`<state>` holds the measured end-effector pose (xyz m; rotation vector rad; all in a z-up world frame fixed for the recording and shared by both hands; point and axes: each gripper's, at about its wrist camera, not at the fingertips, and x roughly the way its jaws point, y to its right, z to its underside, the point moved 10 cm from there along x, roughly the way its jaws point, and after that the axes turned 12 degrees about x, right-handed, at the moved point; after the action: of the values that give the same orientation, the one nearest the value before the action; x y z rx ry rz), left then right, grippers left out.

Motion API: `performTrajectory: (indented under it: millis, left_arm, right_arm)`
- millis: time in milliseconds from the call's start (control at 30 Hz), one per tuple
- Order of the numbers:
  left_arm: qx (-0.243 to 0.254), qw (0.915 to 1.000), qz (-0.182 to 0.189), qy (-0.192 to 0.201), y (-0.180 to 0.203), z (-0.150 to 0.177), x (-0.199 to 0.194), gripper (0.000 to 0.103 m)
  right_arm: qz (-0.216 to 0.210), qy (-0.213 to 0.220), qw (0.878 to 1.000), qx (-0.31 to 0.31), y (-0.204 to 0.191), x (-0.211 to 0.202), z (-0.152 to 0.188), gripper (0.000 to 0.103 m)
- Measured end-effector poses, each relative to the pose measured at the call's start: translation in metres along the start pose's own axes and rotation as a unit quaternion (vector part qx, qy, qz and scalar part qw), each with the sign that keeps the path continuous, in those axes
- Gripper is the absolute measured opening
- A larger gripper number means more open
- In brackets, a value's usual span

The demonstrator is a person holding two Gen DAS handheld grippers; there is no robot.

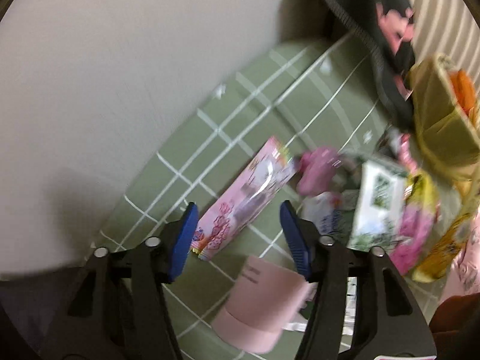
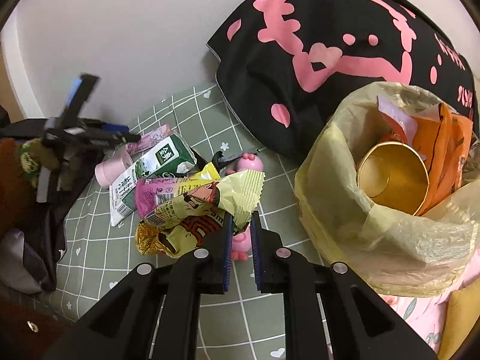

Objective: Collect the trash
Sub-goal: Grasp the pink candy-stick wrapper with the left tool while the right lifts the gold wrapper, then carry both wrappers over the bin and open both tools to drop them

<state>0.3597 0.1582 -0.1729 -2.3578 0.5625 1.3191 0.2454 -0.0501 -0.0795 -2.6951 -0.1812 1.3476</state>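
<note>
Trash in crumpled wrappers and cartons is heaped on a green bedsheet with a white grid pattern (image 2: 90, 234), near its edge along the pale wall. A yellow crinkled snack wrapper with cartoon print (image 2: 210, 207) is pinched at its serrated end between the blue pads of the right gripper (image 2: 241, 225), whose jaws are drawn nearly together on it. Beside this wrapper a green-and-white milk carton (image 2: 150, 168) is seen lying flat, with a pale pink cylindrical cup (image 2: 112, 169) just beyond it. A pink plastic pig toy (image 2: 249, 163) is partly hidden behind the pile. To the right, a translucent yellow plastic bag (image 2: 390, 240) is stood open, and a gold paper cup (image 2: 390, 177) and orange packaging (image 2: 447, 156) are held inside it. A black pillow with pink cartoon print (image 2: 330, 45) is propped against the wall behind. The left gripper (image 1: 238, 234) is held wide apart and empty above a pink printed sachet (image 1: 246, 198), which is blurred.
</note>
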Motion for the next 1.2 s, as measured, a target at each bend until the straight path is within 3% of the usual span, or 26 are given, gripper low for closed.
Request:
performTrajectory:
  millis: [200, 300, 333, 633, 967, 1200]
  left_arm:
    - [-0.016, 0.9995, 0.019, -0.018, -0.004, 0.001, 0.022, 0.042]
    - [-0.036, 0.9988, 0.031, -0.012, -0.005, -0.005, 0.018, 0.009]
    - [-0.048, 0.9984, 0.028, -0.004, -0.008, -0.008, 0.012, 0.006]
    - [-0.102, 0.9911, 0.03, 0.08, -0.003, -0.036, -0.049, 0.003]
    - [-0.072, 0.9762, 0.047, 0.199, 0.046, -0.112, -0.161, 0.004]
    - [-0.042, 0.9657, 0.084, 0.242, 0.101, -0.156, -0.195, 0.004]
  right_arm:
    - [0.015, 0.001, 1.0, 0.021, 0.009, -0.002, -0.007, 0.013]
    - [0.02, 0.006, 0.999, 0.028, 0.011, -0.005, -0.013, 0.013]
    - [0.021, 0.01, 0.999, 0.029, 0.011, -0.007, -0.016, 0.013]
    - [0.01, 0.048, 0.999, 0.018, 0.004, -0.031, -0.059, 0.013]
    - [0.046, 0.14, 0.989, -0.028, 0.023, -0.096, -0.145, 0.013]
    - [0.1, 0.188, 0.977, -0.033, 0.067, -0.148, -0.18, 0.013]
